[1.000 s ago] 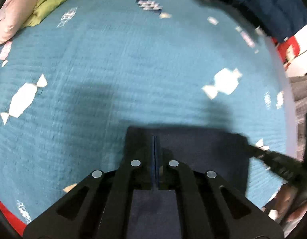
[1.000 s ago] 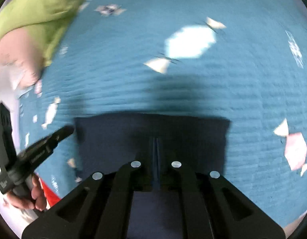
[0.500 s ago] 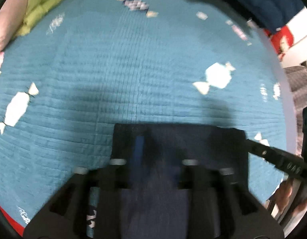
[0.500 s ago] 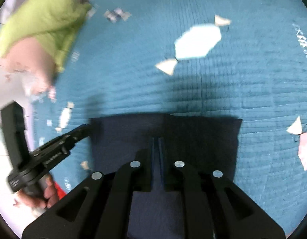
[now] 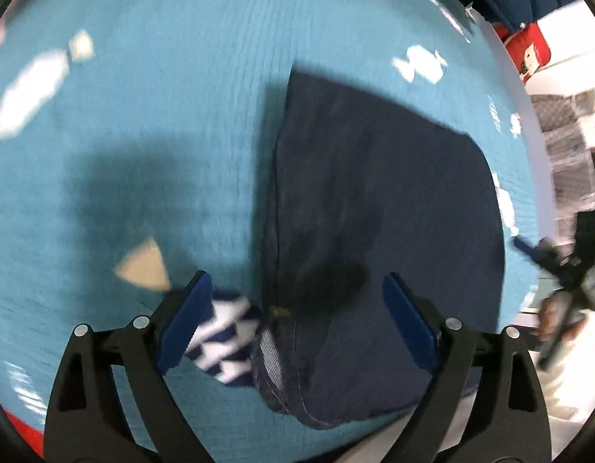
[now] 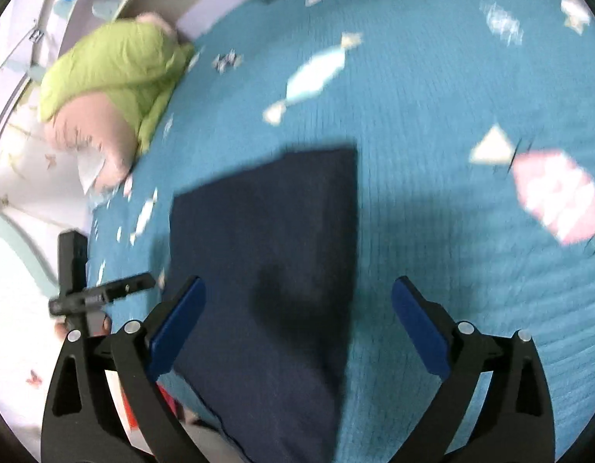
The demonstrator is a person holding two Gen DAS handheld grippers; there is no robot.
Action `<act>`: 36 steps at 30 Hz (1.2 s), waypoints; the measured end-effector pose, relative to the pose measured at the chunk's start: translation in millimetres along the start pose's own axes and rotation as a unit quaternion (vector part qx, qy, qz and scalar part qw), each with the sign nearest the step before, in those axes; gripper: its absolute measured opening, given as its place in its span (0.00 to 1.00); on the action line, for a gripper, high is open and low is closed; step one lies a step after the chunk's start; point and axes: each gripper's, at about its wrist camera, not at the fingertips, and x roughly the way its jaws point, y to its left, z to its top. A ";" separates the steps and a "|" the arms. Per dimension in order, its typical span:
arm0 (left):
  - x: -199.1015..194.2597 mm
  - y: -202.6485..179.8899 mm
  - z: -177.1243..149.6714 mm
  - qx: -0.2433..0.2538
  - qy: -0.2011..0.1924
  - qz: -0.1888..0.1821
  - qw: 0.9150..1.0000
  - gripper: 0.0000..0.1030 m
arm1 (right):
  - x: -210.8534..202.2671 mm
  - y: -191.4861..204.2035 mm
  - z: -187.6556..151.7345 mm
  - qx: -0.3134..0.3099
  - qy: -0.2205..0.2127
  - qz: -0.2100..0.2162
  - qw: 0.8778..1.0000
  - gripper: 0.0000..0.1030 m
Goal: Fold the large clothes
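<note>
1. Teal quilted bedspread [image 5: 189, 115] with candy prints covers the bed; a green-and-pink pillow [image 6: 108, 88] sits far left.
2. Folded navy jeans [image 5: 374, 208] lie flat near the bed's edge.
3. Left claw [image 5: 297, 320] gapes wide above them, empty.
4. Right claw [image 6: 299, 324] spread wide too, holding nothing.

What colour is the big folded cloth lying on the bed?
Dark navy blue. The folded garment shows best in the right wrist view, lying on the teal bedspread.
</note>
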 end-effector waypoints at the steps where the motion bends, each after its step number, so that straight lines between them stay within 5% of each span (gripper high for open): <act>1: 9.8 7.9 -2.8 -0.015 0.013 -0.030 0.999 0.87 | 3.7 -4.4 -5.5 0.000 0.013 0.007 1.000 0.91; 4: 33.5 20.0 -9.7 -0.043 0.029 -0.108 0.993 0.89 | 31.5 -11.4 -16.3 -0.006 0.055 0.002 0.998 0.91; 7: 39.4 18.3 -10.9 -0.019 0.035 -0.172 0.984 0.90 | 39.0 -7.8 -15.7 -0.026 0.041 0.029 0.998 0.93; 9: 48.7 20.4 -12.7 -0.039 0.059 -0.248 0.966 0.90 | 44.3 -3.4 -10.6 -0.011 0.061 0.098 0.993 0.93; 10: 58.6 19.3 -13.8 -0.045 0.080 -0.285 0.954 0.90 | 45.2 -1.8 -7.9 -0.001 0.059 0.098 0.993 0.94; 16: 71.2 6.4 -3.1 -0.032 0.085 -0.282 0.955 0.90 | 66.7 -30.3 5.2 0.067 0.059 0.180 0.980 0.94; 19: 71.0 4.3 -1.9 -0.049 0.058 -0.280 0.957 0.89 | 71.8 -21.0 6.1 0.066 0.045 0.147 0.986 0.93; 21: 67.6 -5.2 -5.6 -0.044 0.035 -0.243 0.968 0.80 | 72.2 -5.8 2.2 0.043 0.024 0.102 0.994 0.92; 24: 53.3 -16.3 -15.5 -0.032 0.005 -0.174 0.984 0.54 | 64.2 -0.9 0.5 0.030 0.022 0.044 0.998 0.62; 25: 49.4 -17.6 -18.8 -0.026 -0.007 -0.177 0.984 0.47 | 63.4 -2.5 2.2 0.030 0.020 0.047 0.998 0.52; 30: 33.8 -34.4 -25.3 -0.011 -0.033 -0.154 0.987 0.31 | 52.3 10.4 2.3 0.015 0.003 0.039 0.999 0.47; 36: 11.7 -51.0 -29.2 0.013 -0.047 -0.162 0.986 0.31 | 23.7 27.1 0.9 -0.006 -0.027 0.065 0.998 0.46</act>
